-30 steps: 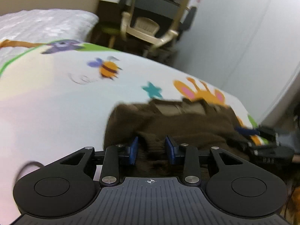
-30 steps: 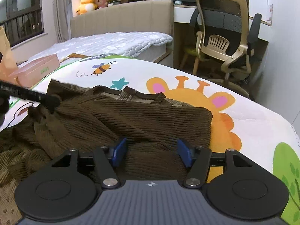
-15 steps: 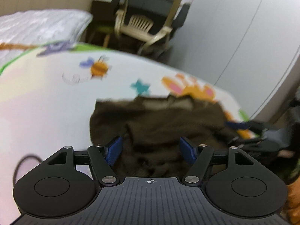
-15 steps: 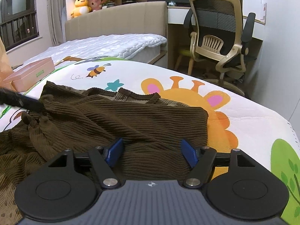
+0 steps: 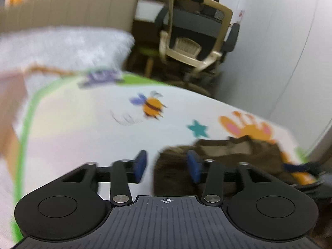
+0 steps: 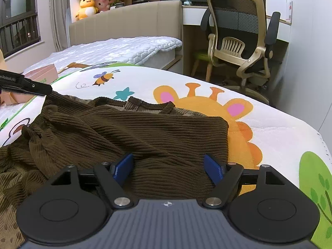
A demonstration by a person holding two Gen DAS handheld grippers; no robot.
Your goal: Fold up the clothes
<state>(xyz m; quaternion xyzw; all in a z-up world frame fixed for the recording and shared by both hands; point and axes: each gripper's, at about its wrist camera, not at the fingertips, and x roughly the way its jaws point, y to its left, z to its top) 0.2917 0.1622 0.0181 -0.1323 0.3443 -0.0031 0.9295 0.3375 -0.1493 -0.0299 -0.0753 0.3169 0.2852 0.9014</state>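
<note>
A brown corduroy garment [image 6: 145,128] lies rumpled on a cartoon-printed mat [image 6: 269,128], partly folded, its collar end toward a printed teal star [image 6: 124,93] and its right edge over an orange giraffe print [image 6: 238,112]. The right gripper [image 6: 168,168] hovers low over the near part of the cloth, jaws spread wide with nothing between them. The left gripper [image 5: 167,166] is at the garment's left edge, jaws apart and empty, one blue pad over bare mat; that view is blurred. Behind stand a bed [image 6: 116,49] and an office chair [image 6: 238,31]
</note>
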